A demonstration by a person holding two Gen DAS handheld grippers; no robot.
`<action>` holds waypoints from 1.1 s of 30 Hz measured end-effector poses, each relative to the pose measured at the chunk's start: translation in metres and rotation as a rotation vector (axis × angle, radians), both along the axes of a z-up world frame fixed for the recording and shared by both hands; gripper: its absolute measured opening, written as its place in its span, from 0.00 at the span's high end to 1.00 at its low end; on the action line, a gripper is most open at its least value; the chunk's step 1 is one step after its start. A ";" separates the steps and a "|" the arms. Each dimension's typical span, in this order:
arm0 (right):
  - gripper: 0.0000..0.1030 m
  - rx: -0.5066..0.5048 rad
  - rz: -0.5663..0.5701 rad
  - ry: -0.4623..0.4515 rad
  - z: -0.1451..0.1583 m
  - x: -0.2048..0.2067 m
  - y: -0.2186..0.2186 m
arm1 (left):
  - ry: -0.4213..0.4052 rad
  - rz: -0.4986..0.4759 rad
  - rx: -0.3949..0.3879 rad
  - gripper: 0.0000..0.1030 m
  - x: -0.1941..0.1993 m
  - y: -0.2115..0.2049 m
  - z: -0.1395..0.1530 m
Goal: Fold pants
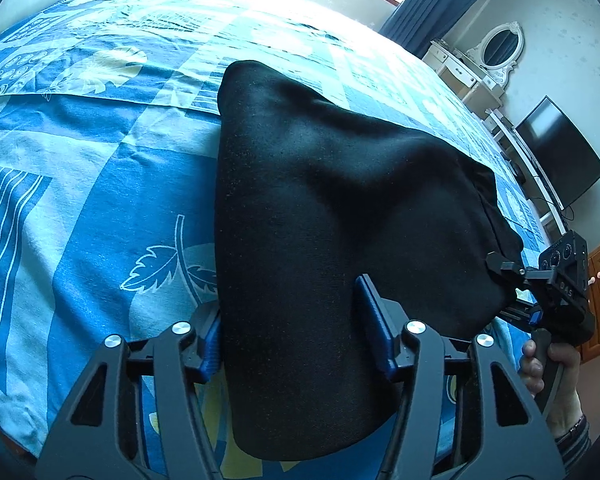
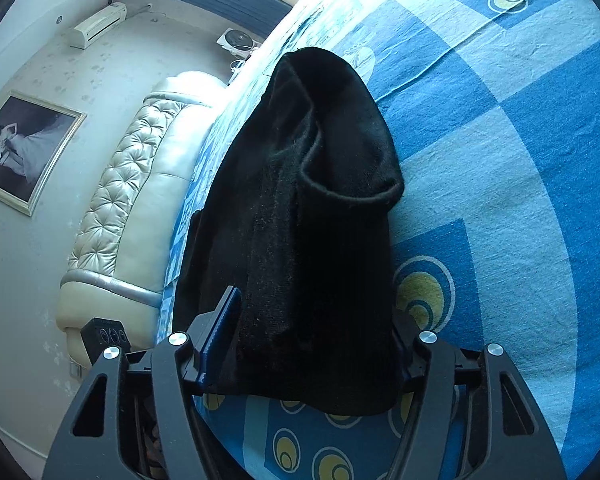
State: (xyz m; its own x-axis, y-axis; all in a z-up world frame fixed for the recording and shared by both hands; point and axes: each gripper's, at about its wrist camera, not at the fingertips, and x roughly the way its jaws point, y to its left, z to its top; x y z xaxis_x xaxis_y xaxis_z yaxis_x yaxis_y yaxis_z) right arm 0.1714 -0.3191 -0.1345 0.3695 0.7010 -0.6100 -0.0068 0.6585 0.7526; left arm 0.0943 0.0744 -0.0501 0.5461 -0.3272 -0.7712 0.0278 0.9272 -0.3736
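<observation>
1. We hold the black pants (image 1: 320,208) up over the bed (image 1: 80,160), one claw on each side. Part of the cloth hangs in the air and the far end looks like it lies on the blue sheet.

2. Our left claw (image 1: 288,320) has its two fingers pressed on a thick bunch of the cloth. The fingers are quite far apart because the bunch between them is fat, so this claw is holding the pants.

3. Our right claw (image 2: 304,344) holds the pants too. The cloth fills the gap between its fingers and hangs down below them. In the left view we can see this same claw (image 1: 512,280) biting the other edge of the pants.

4. We think we hold two spots at once so the cloth stays spread and does not fall in a heap.

5. We think we lift it so one part can go over the other part. That makes a fold.

6. In the right view the pants look doubled already, with a rolled open end (image 2: 352,184) on top. We cannot tell how many layers there are.

7. We keep the pants over the bed because it is flat and soft, a good place to lay them down.

8. Next, we guess, both claws should go down together so the edges line up.
</observation>
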 end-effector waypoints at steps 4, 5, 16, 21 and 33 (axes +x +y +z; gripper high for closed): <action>0.59 0.031 -0.008 0.003 0.002 -0.005 -0.004 | -0.009 -0.007 0.016 0.55 -0.004 0.000 0.004; 0.59 0.027 -0.008 0.001 0.003 -0.006 -0.005 | -0.004 -0.006 0.009 0.57 -0.004 0.001 0.005; 0.60 0.034 -0.015 0.017 0.009 -0.017 -0.007 | 0.007 -0.017 0.008 0.61 -0.016 0.003 0.011; 0.60 0.036 -0.023 0.025 0.002 -0.013 -0.008 | -0.001 -0.018 0.027 0.61 -0.015 0.001 0.009; 0.58 0.076 -0.019 0.034 -0.008 -0.011 -0.014 | -0.015 -0.016 0.050 0.56 -0.018 -0.004 0.007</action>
State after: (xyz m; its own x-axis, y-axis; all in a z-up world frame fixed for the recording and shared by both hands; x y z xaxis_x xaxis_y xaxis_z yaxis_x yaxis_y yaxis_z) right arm 0.1608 -0.3326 -0.1427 0.3629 0.7391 -0.5675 0.0317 0.5988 0.8002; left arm 0.0766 0.0703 -0.0426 0.5530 -0.2968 -0.7786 0.0478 0.9442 -0.3259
